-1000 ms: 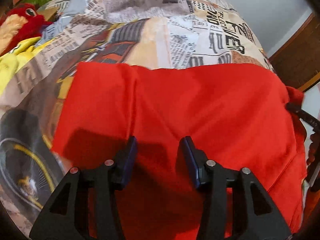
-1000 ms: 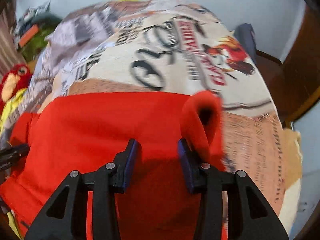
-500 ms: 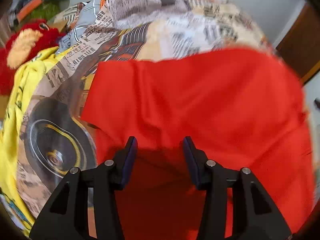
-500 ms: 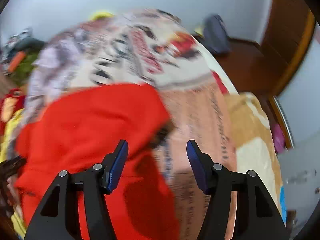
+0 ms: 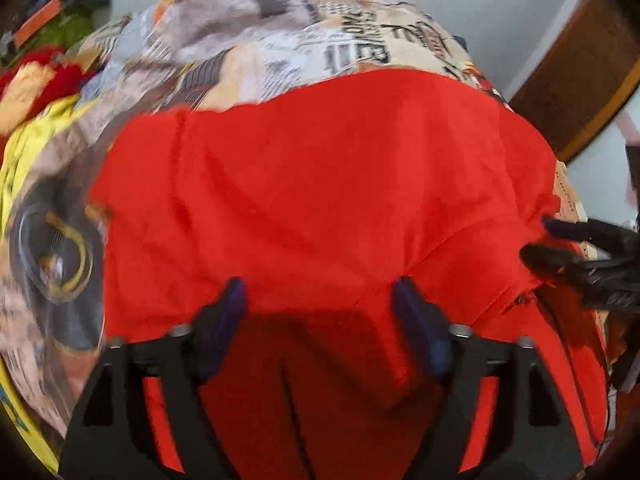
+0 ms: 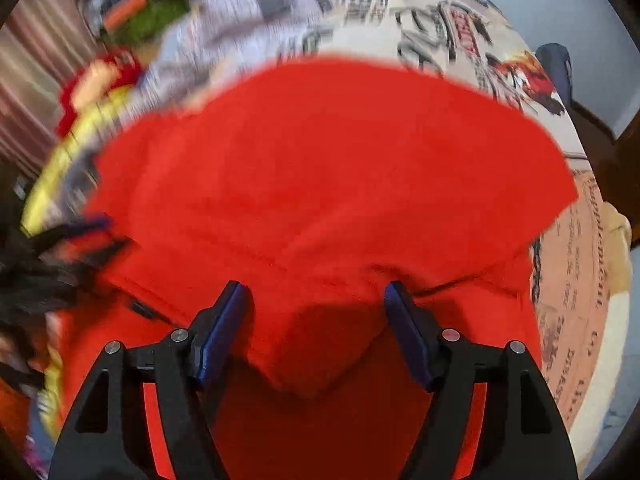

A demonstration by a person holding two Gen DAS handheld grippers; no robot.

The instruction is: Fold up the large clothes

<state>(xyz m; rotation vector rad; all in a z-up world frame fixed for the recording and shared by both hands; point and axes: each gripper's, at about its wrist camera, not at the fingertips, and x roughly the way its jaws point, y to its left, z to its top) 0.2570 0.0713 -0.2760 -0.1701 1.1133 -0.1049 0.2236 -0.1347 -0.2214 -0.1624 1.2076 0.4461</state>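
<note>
Red garment (image 5: 320, 184) lies spread on the printed bedspread (image 5: 280, 40), right under both grippers; left gripper (image 5: 320, 300) and right gripper (image 6: 316, 300) have just been opening, jaws wide, gripping nothing; looks like a fold just got dropped; next, probably pinch an edge for another fold.

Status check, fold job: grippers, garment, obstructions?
Left gripper and right gripper: jaws just opened, gripping nothing. Red garment lying folded on bedspread. Nothing blocking.
</note>
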